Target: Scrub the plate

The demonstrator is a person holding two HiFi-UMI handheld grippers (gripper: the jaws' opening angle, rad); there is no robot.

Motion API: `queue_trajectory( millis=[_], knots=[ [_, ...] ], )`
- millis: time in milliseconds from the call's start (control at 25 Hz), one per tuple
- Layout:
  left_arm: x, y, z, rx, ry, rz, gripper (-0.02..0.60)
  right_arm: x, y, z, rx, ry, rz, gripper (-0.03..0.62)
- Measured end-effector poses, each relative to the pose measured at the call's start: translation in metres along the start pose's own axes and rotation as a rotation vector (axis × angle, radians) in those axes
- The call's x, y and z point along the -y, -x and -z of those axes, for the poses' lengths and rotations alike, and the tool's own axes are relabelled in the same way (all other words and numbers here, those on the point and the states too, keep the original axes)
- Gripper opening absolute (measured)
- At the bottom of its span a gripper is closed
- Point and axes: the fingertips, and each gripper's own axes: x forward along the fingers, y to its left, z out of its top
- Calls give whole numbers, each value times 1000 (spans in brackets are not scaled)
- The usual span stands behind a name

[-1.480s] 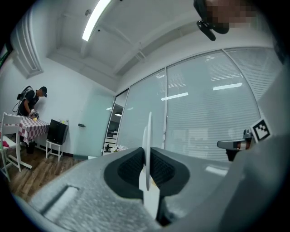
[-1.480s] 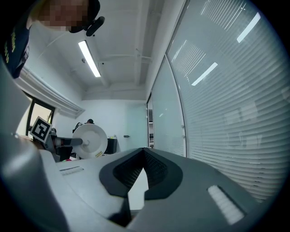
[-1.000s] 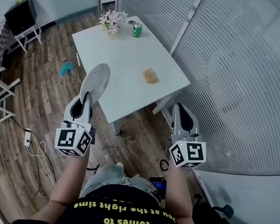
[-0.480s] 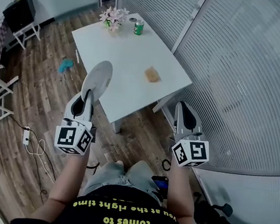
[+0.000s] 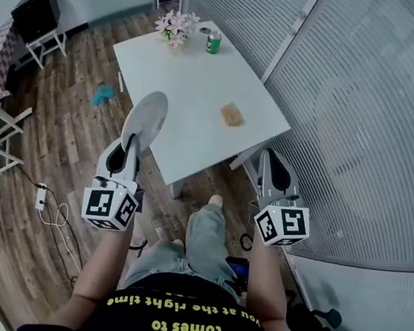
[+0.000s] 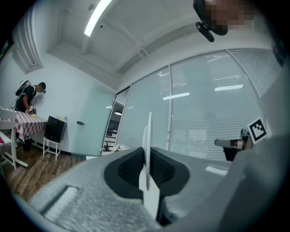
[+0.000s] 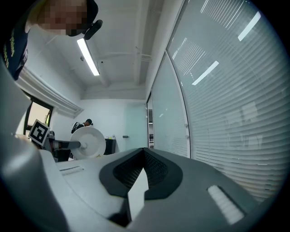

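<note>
At the near-left edge of the white table (image 5: pixel 194 84), the person stands with both grippers raised.

Findings:
- The left gripper (image 5: pixel 128 145) is clamped on the rim of a white plate (image 5: pixel 146 119). The plate stands on edge, upright, above the table's near-left edge. The left gripper view shows only a narrow strip of rim pinched between the pads.
- The right gripper (image 5: pixel 271 164) has its jaws closed together with nothing between them. It is held off the table's near-right corner.
- A tan sponge (image 5: pixel 232 115) lies on the table toward the right side, well apart from both grippers.
- A green can (image 5: pixel 214 43) and flowers (image 5: pixel 175 26) sit at the far end.

Assessment: scrubbing has not begun, and the sponge is not in hand.

Risks:
- The hold is at the rim only. Pressure on the plate's face could make it pivot or slip out.
- The plate hangs near the table edge, so a slip could drop it to the wooden floor.
- The right jaws must part before they reach the sponge. Closed jaws would only push it across the table.
</note>
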Motion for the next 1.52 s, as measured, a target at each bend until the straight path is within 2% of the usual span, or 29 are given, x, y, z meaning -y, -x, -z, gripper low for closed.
queue_trajectory(
  millis=[440,680,920,1520],
  knots=[
    [-10,-33,-2,1,-10,-60,17,17,-54,4,-4,-6,-75,6],
    [-14,-67,-7,-2,-16,-110,17,42,-100,-5,-10,-2,-128,6],
    [-22,-102,2,-31,-26,-183,17,65,-149,-3,-29,-12,-199,6],
    [-30,-159,5,-22,-21,-351,17,111,-242,1,-45,-34,-340,6]
  ],
)
